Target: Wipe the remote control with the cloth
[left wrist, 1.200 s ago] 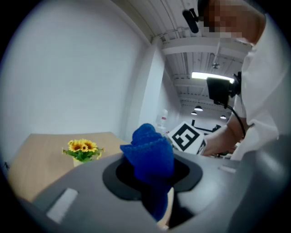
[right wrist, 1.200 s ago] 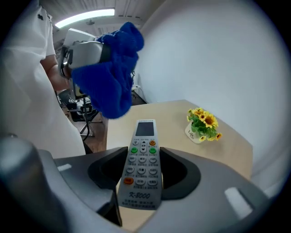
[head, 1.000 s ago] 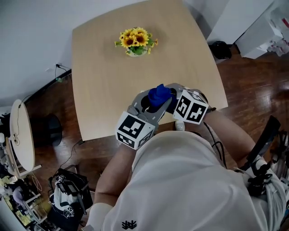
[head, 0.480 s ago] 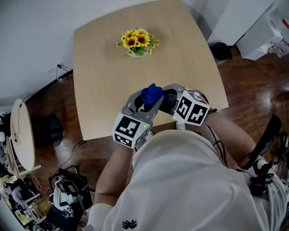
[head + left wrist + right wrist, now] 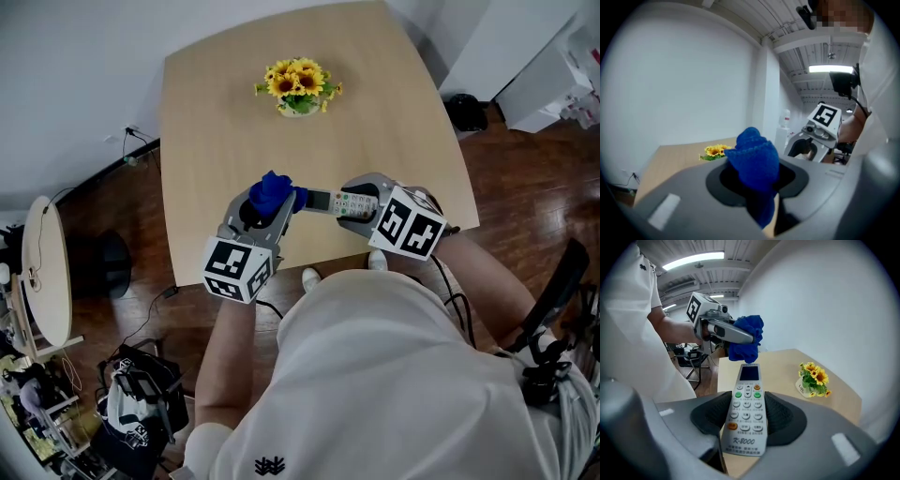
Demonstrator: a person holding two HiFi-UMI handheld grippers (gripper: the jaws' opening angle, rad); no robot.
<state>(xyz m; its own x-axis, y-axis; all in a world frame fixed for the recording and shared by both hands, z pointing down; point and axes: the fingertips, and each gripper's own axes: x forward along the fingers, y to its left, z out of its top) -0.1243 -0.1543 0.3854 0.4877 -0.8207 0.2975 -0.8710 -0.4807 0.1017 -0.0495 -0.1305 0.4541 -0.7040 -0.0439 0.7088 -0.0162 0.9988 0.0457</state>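
While the right gripper [image 5: 747, 414] is clamping a remote [image 5: 748, 380] reading "K-8000" above the table [image 5: 216, 122] edge, the left gripper [image 5: 757, 185] is pinching a blue cloth [image 5: 753, 154] beside its screen end; sunflowers [image 5: 298, 84] are standing beyond.

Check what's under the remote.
Bare wooden table lies under the remote, which the right gripper clamps. The remote's underside and the patch directly beneath are covered; contact unclear.

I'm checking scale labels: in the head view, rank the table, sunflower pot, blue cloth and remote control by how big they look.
1. table
2. sunflower pot
3. blue cloth and remote control: too alike to rank; the remote is longer, the cloth bulkier.
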